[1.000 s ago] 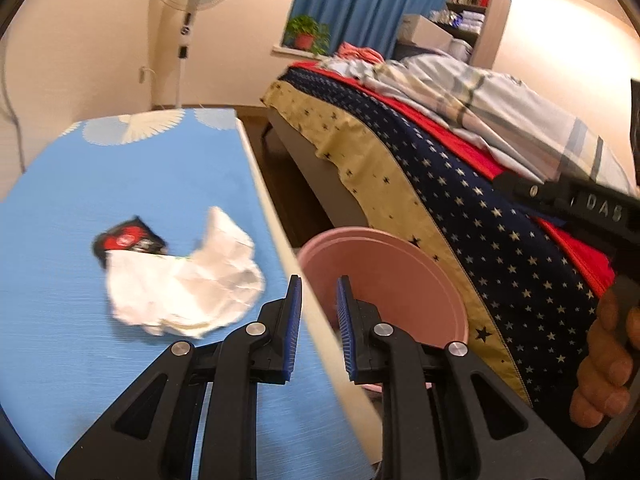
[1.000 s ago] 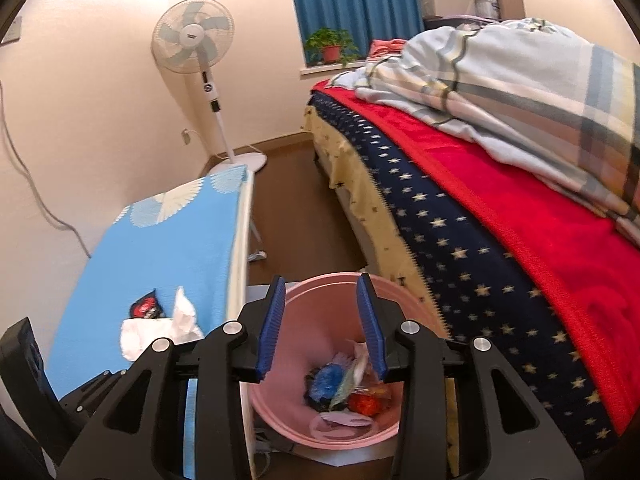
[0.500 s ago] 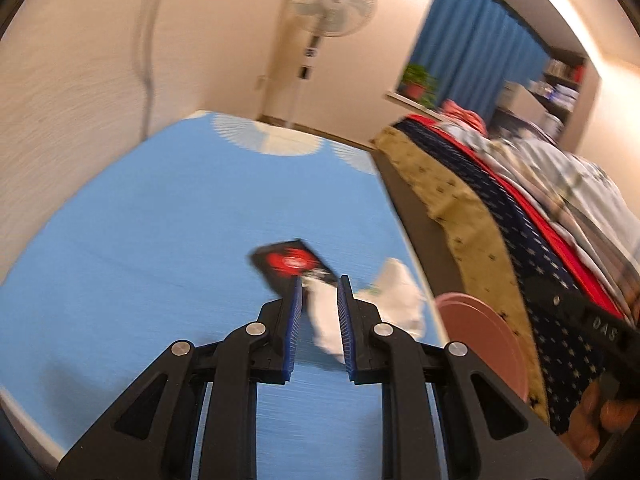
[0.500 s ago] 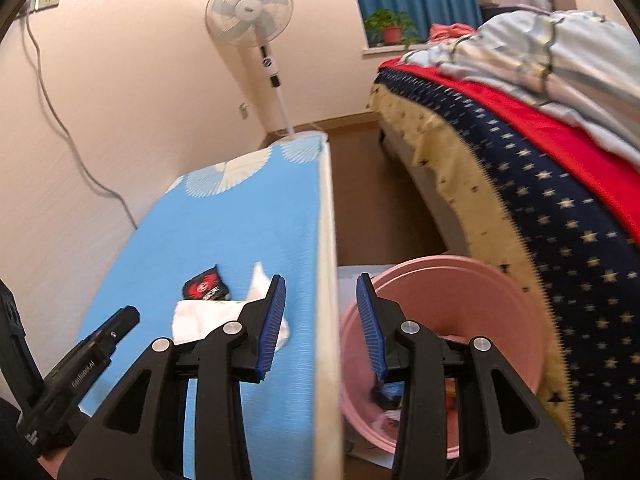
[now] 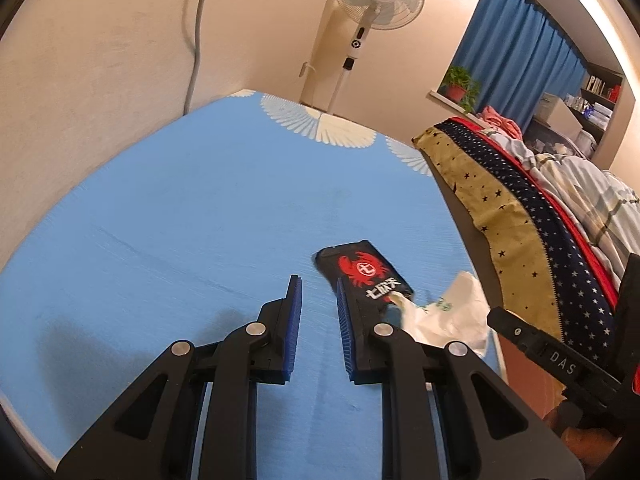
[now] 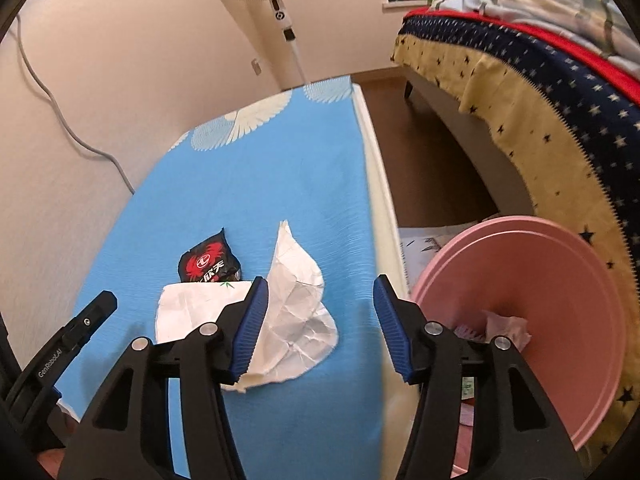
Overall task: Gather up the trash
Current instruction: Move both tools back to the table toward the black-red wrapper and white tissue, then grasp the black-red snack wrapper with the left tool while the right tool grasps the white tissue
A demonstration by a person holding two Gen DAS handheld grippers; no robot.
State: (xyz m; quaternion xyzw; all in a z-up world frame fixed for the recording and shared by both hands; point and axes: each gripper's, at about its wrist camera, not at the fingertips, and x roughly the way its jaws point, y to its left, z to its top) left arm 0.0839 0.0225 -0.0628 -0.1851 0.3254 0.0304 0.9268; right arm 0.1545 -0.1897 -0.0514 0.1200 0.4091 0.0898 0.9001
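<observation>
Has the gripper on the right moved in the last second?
Yes. The right gripper swung left, from above the pink bin to the table edge, jaws wider.

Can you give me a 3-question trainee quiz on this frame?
1. True or false: the black wrapper lies inside the pink bin.
2. Which gripper is opened wider: A left, B right?
3. Fill in: the crumpled white paper rests on the ____ tabletop.

Key: 1 false, it lies on the tabletop beside the paper. 2 B. 3 blue.
</observation>
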